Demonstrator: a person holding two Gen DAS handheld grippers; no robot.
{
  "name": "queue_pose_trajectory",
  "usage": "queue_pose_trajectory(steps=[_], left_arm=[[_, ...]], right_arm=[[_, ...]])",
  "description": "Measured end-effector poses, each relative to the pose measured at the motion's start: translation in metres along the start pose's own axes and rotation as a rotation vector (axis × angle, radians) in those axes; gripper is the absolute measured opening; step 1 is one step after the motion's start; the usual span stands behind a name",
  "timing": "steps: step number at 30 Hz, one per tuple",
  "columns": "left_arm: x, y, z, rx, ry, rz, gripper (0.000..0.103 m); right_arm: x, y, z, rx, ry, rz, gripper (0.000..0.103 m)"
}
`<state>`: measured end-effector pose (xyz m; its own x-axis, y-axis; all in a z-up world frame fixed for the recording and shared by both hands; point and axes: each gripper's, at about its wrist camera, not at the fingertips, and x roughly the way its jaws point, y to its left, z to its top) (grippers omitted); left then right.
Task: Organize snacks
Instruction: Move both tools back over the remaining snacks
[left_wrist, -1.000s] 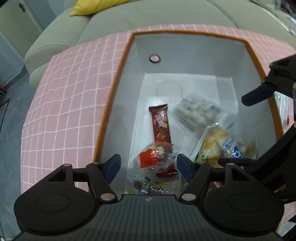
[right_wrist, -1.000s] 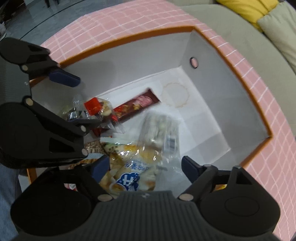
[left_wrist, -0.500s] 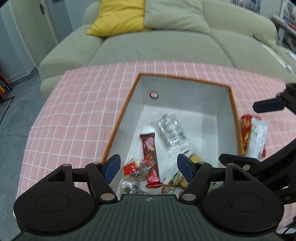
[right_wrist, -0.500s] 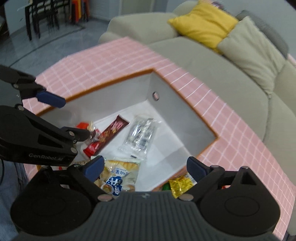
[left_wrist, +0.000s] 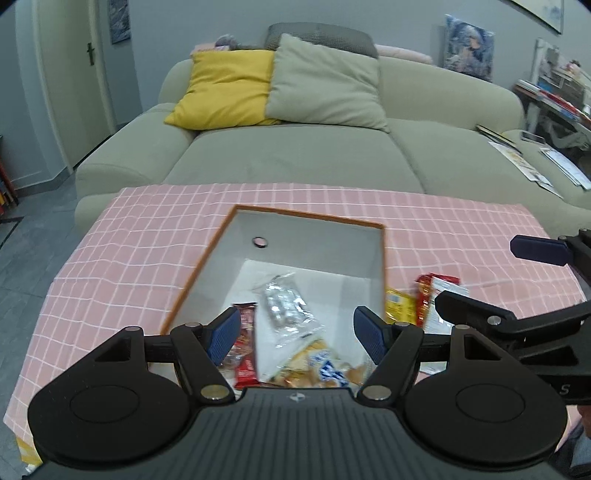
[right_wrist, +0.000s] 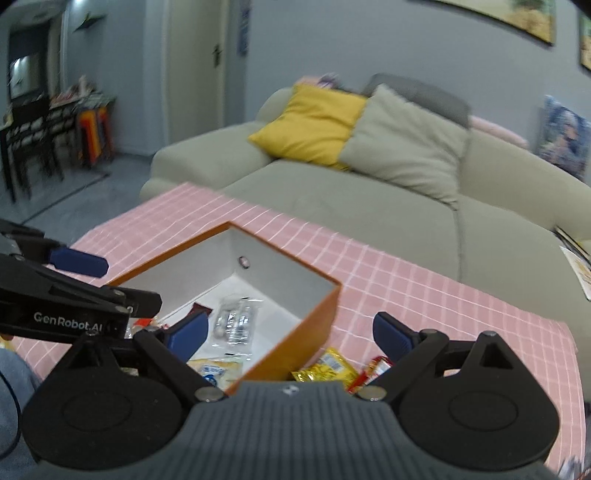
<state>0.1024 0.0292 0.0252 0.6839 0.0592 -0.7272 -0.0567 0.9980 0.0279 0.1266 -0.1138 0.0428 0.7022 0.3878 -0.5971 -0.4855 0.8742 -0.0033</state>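
Observation:
An orange box (left_wrist: 306, 216) with white inner walls stands on the pink checked tablecloth (left_wrist: 122, 258). Inside lie a clear packet (left_wrist: 284, 306), a red bar (left_wrist: 246, 332) and a yellow-and-blue bag (left_wrist: 317, 363). A yellow packet (left_wrist: 399, 310) and red-and-white packets (left_wrist: 434, 291) lie on the cloth just right of the box. My left gripper (left_wrist: 297, 332) hangs open above the box's near end, holding nothing. My right gripper (right_wrist: 290, 332) is open and holds nothing, over the box's right wall (right_wrist: 317, 310) and the yellow packet (right_wrist: 328, 369). Each gripper shows at the edge of the other's view.
A grey-green sofa (left_wrist: 303, 155) with a yellow cushion (left_wrist: 225, 88) and a grey-green cushion (left_wrist: 325, 85) runs behind the table. Magazines (left_wrist: 532, 162) lie on its right seat. Dark chairs (right_wrist: 33, 140) stand far left, and a door (left_wrist: 92, 74) is at the back left.
Both grippers rose and drew back from inside the box and tilted upward, so the sofa and room came into view. The right jaws widened a little. The snacks stayed put.

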Motion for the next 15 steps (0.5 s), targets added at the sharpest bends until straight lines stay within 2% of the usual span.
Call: queue_pose_trajectory(steps=[4,8,15], left_arm=[[-0.004,-0.015,-0.009,0.013,-0.011,-0.031,0.082],[-0.003,-0.029,-0.019,0.013,-0.02,-0.072,0.082],[0.015,-0.062,-0.038,0.045,0.018,-0.134,0.082]], right_arm=[[-0.016,-0.006,-0.025,0.033,-0.046,-0.03,0.095],[-0.027,-0.013,-0.054,0.04,-0.072,-0.097,0.096],[-0.024,-0.031,-0.105,0.049,-0.031,-0.198,0.095]])
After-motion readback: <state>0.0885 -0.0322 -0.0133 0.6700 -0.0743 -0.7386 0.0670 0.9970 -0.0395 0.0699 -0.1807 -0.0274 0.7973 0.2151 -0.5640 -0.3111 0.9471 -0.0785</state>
